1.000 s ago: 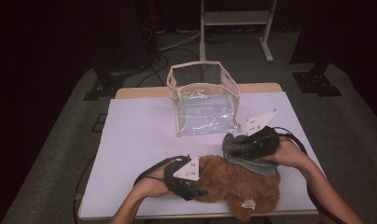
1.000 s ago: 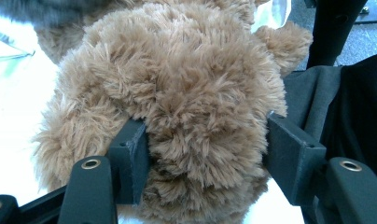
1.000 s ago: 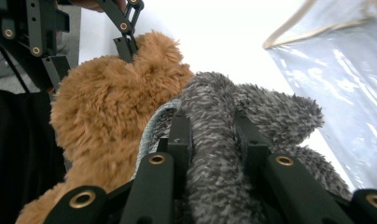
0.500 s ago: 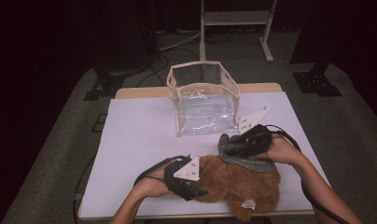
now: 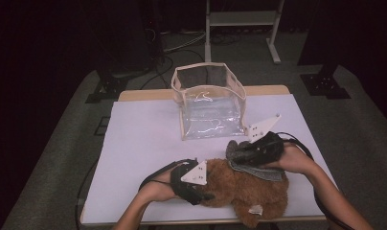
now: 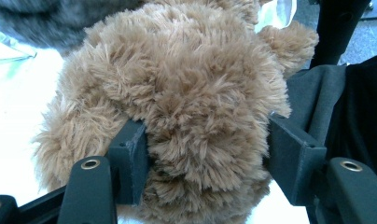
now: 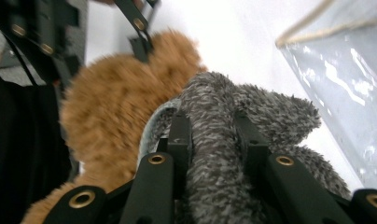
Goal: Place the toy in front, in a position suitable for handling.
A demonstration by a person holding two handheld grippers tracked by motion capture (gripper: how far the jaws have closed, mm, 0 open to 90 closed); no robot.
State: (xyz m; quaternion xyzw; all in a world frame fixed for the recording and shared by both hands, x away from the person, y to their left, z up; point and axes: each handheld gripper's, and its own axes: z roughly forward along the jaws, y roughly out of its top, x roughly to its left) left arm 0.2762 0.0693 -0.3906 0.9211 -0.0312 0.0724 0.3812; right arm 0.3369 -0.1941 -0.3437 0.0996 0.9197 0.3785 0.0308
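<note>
Grippers clamping plush items at table (image 5: pixel 134 143) near edge.
Left gripper (image 5: pixel 201 194) is squeezing brown bear (image 5: pixel 249 187); right gripper (image 5: pixel 237 152) is pinching grey fabric (image 5: pixel 258 170) beside clear bag (image 5: pixel 208 103).

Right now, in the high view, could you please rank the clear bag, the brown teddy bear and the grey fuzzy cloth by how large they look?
1. Clear bag: largest, though it stands farther from the camera.
2. Brown teddy bear: close behind the bag and partly covered, so this order is unsure.
3. Grey fuzzy cloth: plainly smallest; partly hidden by the right tool.
</note>
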